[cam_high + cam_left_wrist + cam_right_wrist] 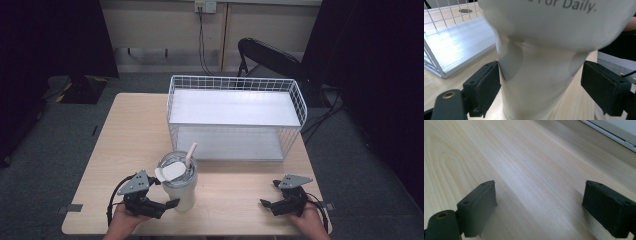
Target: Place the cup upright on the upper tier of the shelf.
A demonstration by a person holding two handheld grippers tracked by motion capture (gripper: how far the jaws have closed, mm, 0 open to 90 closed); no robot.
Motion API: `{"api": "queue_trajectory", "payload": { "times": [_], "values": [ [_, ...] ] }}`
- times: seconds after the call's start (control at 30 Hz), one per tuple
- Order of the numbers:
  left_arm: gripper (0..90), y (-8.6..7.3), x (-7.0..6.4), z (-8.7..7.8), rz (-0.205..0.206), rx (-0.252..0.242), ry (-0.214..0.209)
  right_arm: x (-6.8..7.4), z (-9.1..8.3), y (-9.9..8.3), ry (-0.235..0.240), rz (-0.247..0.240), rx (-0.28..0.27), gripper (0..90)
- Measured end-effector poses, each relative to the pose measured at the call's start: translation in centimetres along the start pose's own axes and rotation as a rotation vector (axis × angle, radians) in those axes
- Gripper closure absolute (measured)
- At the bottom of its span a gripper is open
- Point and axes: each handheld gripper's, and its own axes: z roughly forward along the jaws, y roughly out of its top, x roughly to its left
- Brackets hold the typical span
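Wooden table point(235, 190): tumbler point(178, 187) with straw point(190, 153)

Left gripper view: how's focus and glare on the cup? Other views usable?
Left gripper view: the cup sits so close that its upper body and printed text blur, while the jaws stay sharp; the shelf board glares white. Right gripper view: sharp jaws, soft sheen on the table, far edge blurred. High view: evenly lit table, dark surroundings, the wire rack clear.

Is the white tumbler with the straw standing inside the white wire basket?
No, the white tumbler with the straw stands on the wooden table, in front of the white wire basket.
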Motion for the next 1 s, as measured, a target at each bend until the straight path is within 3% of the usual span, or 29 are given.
{"api": "queue_trajectory", "payload": {
  "times": [1.0],
  "values": [
    [7.6, 0.0, -0.2, 1.9, 0.029, -0.057, 0.027, 0.0, 0.0, 0.0, -0.001, 0.0, 0.0, 11.1]
  ]
}}
